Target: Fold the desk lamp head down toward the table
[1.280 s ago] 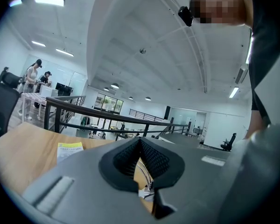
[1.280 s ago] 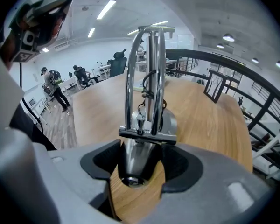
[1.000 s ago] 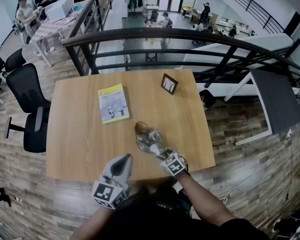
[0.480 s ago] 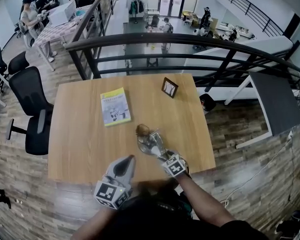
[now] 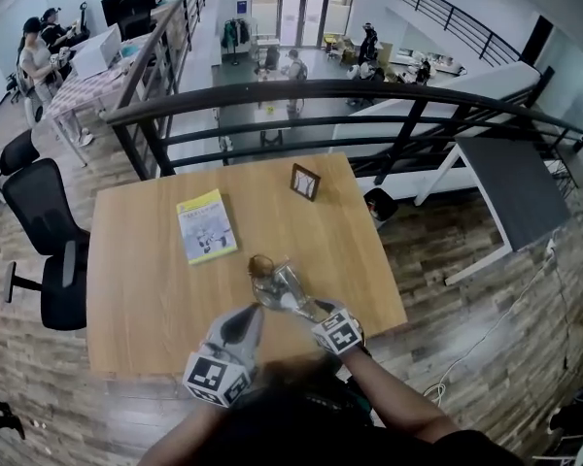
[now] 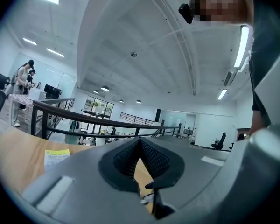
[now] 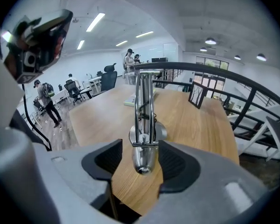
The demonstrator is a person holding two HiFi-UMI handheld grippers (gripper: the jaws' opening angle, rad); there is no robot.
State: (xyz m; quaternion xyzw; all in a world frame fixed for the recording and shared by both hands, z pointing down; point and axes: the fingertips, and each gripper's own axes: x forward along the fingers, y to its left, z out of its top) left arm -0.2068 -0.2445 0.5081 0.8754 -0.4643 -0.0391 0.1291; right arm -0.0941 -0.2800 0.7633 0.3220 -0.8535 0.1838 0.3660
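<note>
Between the jaws of the right gripper (image 7: pixel 140 161), closing but apart, sits the lamp head (image 7: pixel 143 143); left gripper (image 6: pixel 140 144) pinched together.

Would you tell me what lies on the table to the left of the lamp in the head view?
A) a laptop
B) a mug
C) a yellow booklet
C: the booklet lies flat on the table, left of the lamp and a little beyond it; no laptop or mug is on that table.
</note>
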